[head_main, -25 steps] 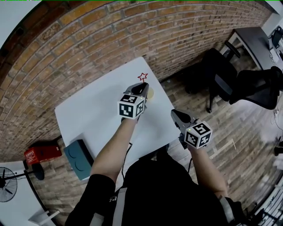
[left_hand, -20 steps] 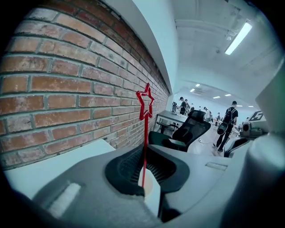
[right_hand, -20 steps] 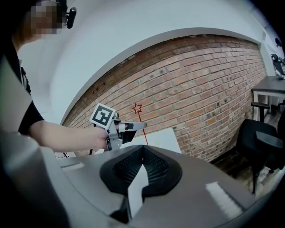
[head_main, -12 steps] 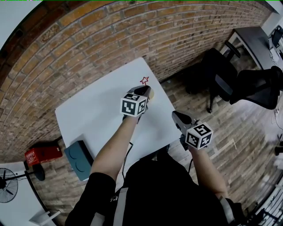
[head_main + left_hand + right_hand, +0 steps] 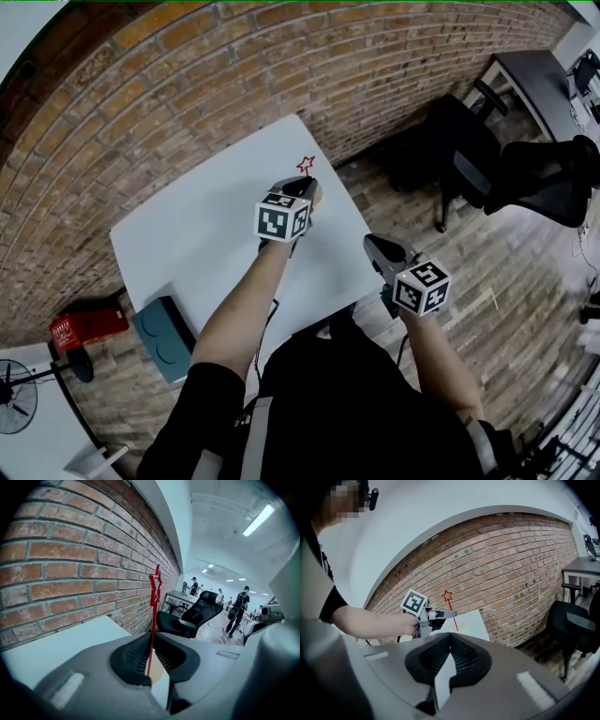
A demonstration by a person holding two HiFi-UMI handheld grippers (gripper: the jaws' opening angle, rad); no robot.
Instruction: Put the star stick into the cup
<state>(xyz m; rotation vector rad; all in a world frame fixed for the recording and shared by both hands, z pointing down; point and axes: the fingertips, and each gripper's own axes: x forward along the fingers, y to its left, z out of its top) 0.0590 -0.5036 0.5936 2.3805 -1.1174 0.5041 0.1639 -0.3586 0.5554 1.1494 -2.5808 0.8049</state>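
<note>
above the table [image 5: 206, 234], the star stick [image 5: 153, 620] is thin, red, upright.

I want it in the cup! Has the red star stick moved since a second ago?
Yes. In the head view the star stick has sunk slightly, away from the table's far corner, towards the cup.

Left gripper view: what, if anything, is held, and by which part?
The left gripper holds the star stick low on its shaft, star end up; its jaws are opening. The right gripper holds nothing.
</note>
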